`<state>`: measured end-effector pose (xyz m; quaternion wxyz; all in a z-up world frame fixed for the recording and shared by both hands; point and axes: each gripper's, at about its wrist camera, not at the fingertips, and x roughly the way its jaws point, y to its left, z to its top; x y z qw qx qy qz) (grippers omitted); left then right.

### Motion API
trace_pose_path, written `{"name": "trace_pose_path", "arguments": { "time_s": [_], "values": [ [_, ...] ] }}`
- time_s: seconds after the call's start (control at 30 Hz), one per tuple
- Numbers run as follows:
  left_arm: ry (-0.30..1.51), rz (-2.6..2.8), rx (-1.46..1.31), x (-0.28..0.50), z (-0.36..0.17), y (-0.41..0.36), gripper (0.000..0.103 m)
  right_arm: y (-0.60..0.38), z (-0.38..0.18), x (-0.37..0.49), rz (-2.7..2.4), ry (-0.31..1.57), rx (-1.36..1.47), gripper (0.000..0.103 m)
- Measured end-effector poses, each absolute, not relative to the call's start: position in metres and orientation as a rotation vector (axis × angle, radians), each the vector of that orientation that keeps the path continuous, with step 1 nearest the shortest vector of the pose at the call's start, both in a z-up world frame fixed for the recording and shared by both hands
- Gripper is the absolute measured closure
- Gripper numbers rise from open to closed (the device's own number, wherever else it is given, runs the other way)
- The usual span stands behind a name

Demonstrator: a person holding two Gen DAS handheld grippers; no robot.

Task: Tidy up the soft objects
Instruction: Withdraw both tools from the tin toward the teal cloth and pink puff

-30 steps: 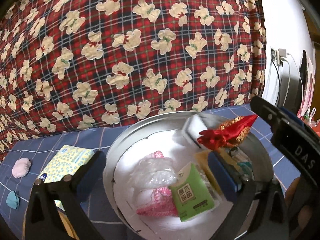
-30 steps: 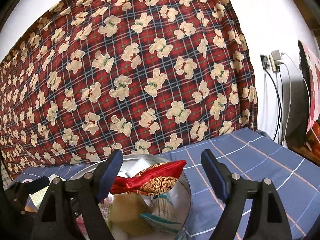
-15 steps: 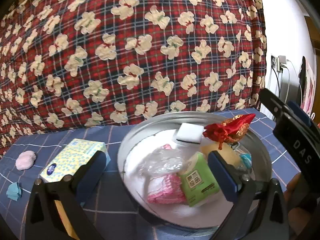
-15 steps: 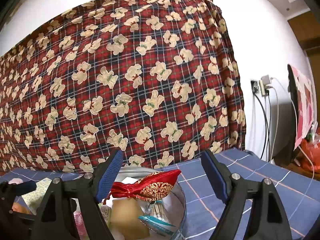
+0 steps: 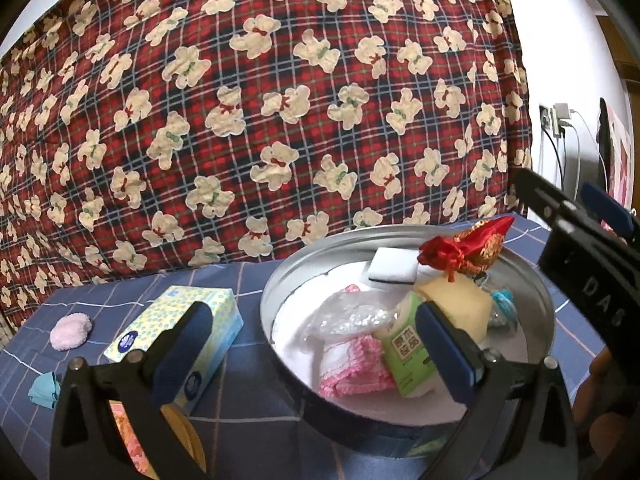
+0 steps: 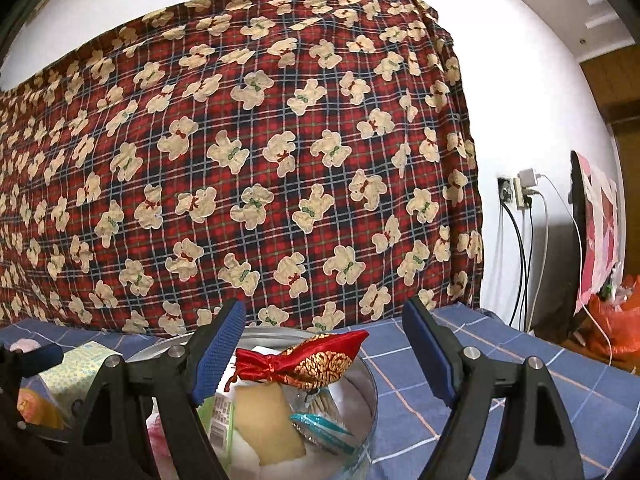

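Left gripper, jaws wide and empty, has the tissue box just left, long axis running near-to-far.

We read the white letters "DAS" on the black body of the right gripper, which reaches over the far right rim of the round tin. Inside the tin, the green packet carries a white label with four dark Chinese characters, too blurred for us to make out. Left of the tin, the tissue box bears round blue logos we cannot read.
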<state>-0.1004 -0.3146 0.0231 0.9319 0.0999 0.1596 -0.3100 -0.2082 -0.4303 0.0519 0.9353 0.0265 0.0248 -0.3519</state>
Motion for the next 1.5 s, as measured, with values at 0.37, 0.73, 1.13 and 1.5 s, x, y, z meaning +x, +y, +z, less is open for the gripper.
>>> {"name": "trace_pose_path", "arguments": {
  "time_s": [0.37, 0.73, 1.13, 1.5],
  "values": [
    [0.307, -0.665, 0.213, -0.115, 0.022, -0.298, 0.0, -0.414, 0.052, -0.231, -0.75, 0.027, 0.089, 0.02],
    [0.313, -0.676, 0.188, -0.121, 0.021, -0.267, 0.0, -0.39, 0.052, -0.233, -0.741, 0.037, 0.084, 0.02],
    [0.298, -0.633, 0.179, -0.114, 0.021, -0.226, 0.0, -0.36, 0.048, -0.218, -0.693, 0.069, 0.135, 0.02],
    [0.307, -0.593, 0.174, -0.098, 0.021, -0.187, 0.0, -0.309, 0.046, -0.185, -0.595, 0.091, 0.102, 0.02]
  ]
}}
